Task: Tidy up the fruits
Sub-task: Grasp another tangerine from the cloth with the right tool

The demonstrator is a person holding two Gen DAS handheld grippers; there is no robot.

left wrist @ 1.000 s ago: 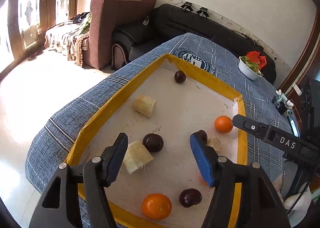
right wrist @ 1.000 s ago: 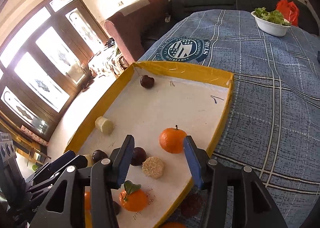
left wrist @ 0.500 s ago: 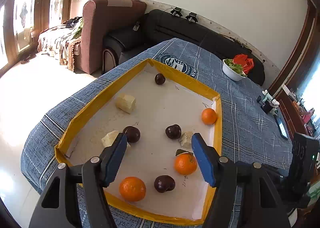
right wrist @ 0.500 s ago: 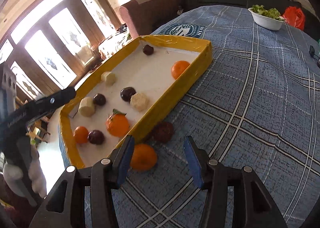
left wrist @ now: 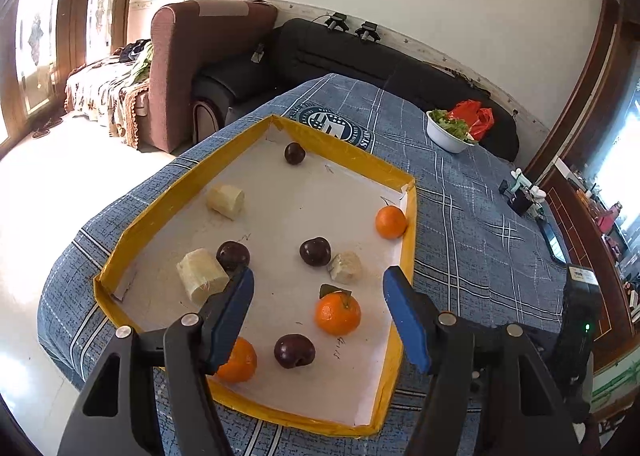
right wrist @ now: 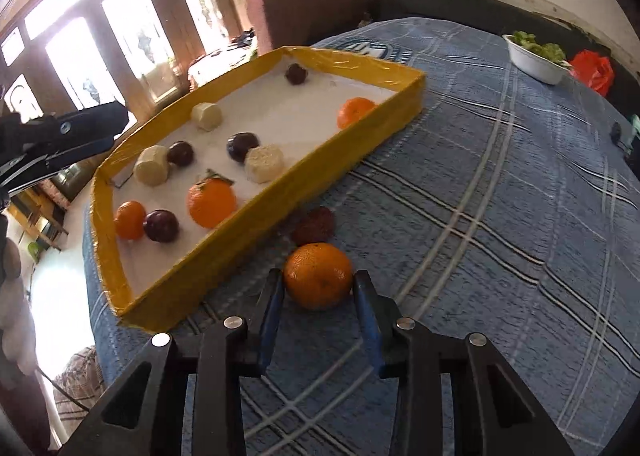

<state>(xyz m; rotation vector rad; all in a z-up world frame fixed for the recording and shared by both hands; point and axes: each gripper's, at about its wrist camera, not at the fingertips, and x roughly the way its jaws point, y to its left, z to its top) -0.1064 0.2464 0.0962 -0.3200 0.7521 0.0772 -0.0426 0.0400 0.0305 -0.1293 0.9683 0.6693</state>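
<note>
Right gripper: jaws narrowed onto a loose orange that sits on the blue plaid cloth of the desk, outside the yellow-rimmed tray. Both blue pads sit against the fruit's sides at about its widest girth; contact looks made, though how firm the squeeze is cannot be read. Just ahead of the jaws, beyond the orange, lies a dark red bumpy fruit, near the tray wall, not touching the orange as far as can be seen.

Left gripper: jaws wide apart, holding nothing, poised above the near end of the tray. Between the jaws and just ahead: a leafed orange and a dark plum. Behind the left pad, another orange, partly hidden. Further ahead: pale cut chunks, more plums, one orange by the far right wall.

Handling, judged: the orange is round, firm-skinned, moderately light, with slight give and a dimpled, waxy peel. It would likely roll if nudged off-centre. Hold across the equator as now, with moderate pressure; too much could bruise it. The tray wall to the left of the jaws needs clearing on the lift. The bumpy red fruit looks softer and is likely more fragile.
</note>
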